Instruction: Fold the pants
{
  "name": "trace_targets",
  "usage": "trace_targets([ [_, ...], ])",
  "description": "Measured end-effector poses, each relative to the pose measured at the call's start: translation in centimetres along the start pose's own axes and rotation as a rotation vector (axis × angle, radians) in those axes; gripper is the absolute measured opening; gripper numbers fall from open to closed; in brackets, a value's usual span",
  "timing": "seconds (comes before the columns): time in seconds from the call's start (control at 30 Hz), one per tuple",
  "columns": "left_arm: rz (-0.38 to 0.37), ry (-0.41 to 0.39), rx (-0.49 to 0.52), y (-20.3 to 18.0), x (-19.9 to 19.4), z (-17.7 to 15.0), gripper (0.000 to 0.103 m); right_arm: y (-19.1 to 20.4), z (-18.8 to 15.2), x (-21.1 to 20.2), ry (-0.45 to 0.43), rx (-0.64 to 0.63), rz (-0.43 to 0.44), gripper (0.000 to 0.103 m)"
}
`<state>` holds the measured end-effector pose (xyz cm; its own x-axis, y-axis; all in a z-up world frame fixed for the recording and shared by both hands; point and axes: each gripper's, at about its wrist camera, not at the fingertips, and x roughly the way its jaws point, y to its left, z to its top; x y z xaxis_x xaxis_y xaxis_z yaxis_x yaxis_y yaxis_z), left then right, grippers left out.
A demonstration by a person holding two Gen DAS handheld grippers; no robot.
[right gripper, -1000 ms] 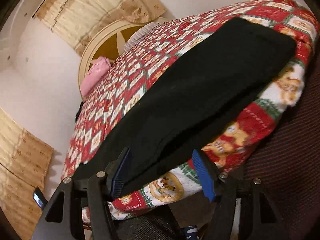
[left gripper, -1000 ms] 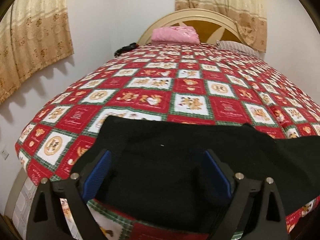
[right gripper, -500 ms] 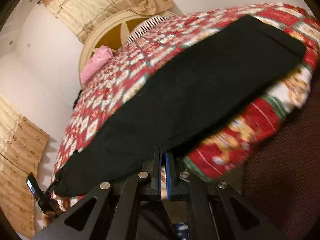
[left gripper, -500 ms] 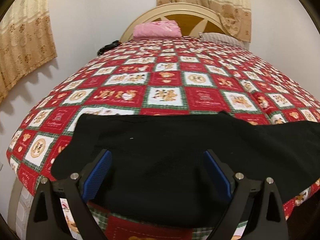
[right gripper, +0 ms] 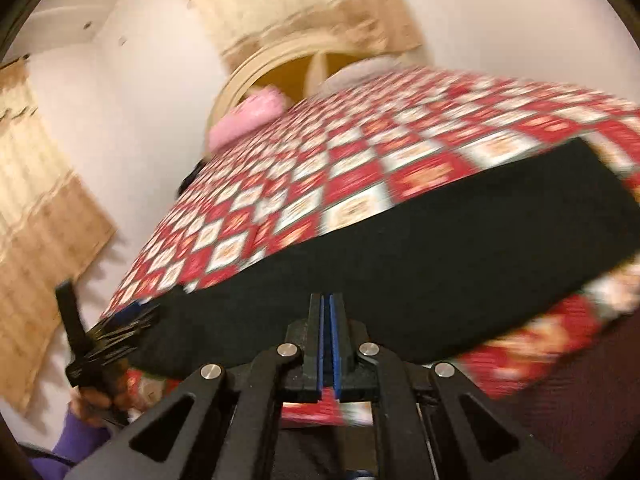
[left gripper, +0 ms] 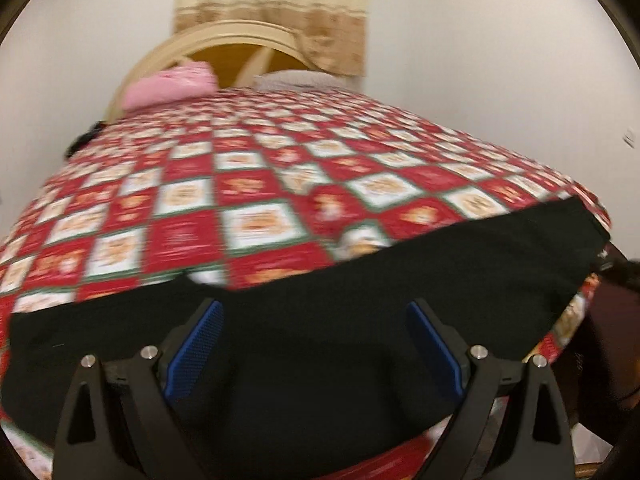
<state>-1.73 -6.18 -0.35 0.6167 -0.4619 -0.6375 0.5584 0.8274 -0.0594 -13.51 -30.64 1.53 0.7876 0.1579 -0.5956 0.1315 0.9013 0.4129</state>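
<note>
The right tool [right gripper: 329, 308] was spread wide around the near edge of the black pants [right gripper: 420, 272] a second ago; half a second back it snapped together, and now its blue pads meet at that hem, though whether cloth is pinched between them is hard to tell. The left tool [left gripper: 314, 320], spread as before, has swung rightward along the bed [left gripper: 260, 184], so the pants' far end now shows. Both views have gone blurry with motion.

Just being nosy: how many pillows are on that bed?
2: a pink pillow at the headboard's left, and a pale pillow to its right. More may be hidden.
</note>
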Motion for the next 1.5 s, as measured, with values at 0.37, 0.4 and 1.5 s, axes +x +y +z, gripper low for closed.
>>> trace_targets([
  [0.37,-0.031,0.089,0.1,-3.6,2.7,-3.4,0.095,0.0,-5.2,4.7,0.272,0.06,0.095,0.003],
  [0.4,-0.025,0.089,0.122,-3.7,2.2,-3.8,0.095,0.2,-5.5,4.9,0.298,0.064,0.104,0.003],
  [1.5,0.312,-0.013,-0.224,12.7,-4.1,-3.2,0.097,-9.3,3.1,-10.3,-0.36,0.171,-0.204,0.087],
])
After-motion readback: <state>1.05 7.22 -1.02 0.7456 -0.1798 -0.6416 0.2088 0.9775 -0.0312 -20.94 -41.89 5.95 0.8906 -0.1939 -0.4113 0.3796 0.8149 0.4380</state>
